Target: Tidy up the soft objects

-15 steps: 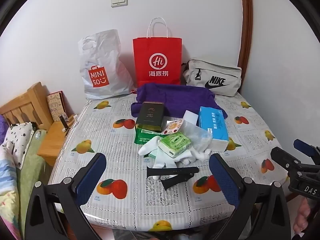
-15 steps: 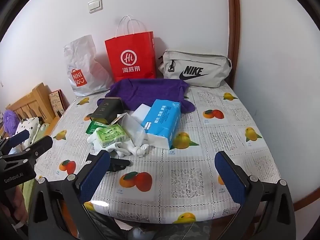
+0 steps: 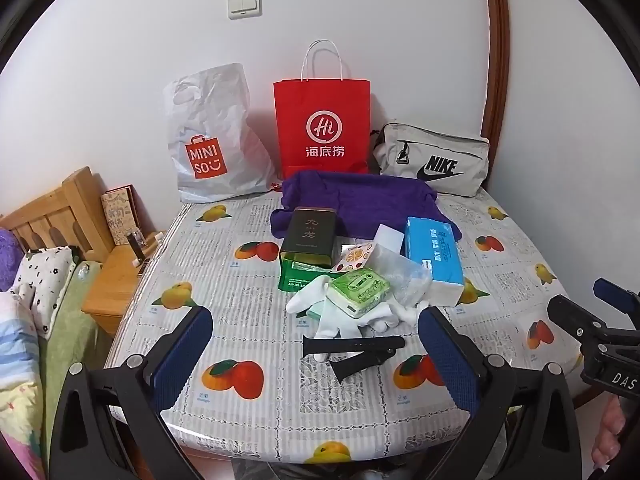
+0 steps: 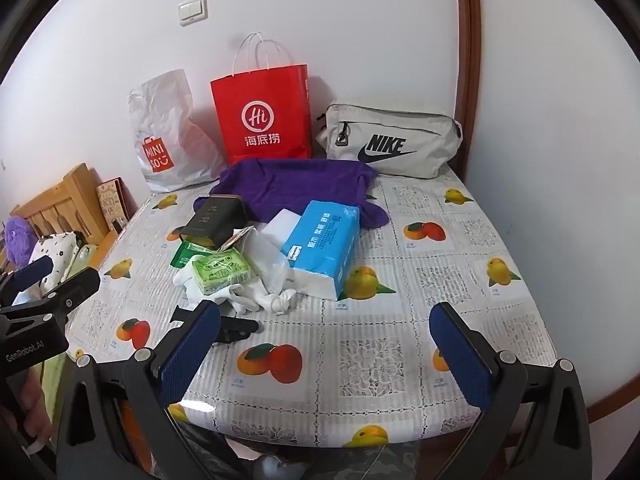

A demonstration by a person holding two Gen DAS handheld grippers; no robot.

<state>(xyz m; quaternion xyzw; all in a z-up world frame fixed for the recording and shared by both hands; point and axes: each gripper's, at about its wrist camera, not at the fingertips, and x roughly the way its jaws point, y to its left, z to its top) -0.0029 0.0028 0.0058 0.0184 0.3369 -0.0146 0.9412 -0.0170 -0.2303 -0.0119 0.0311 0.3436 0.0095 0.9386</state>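
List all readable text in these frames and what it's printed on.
"MINISO": white plastic bag
"Hi" and "海底捞": red paper bag
"NIKE": grey pouch
"九龙": dark tin
"DAS": right hand-held gripper, cut off at the frame edge
"GenRobot.AI": left hand-held gripper
Blue tissue pack, green packet, green box: print too small to read.

Both wrist views look forward and downward from the near edge of the desk (image 3: 248,320) toward the back wall. The left view sits further left, taking in the bed (image 3: 36,320); the right view sits further right. They share the clutter and red paper bag (image 4: 262,116).
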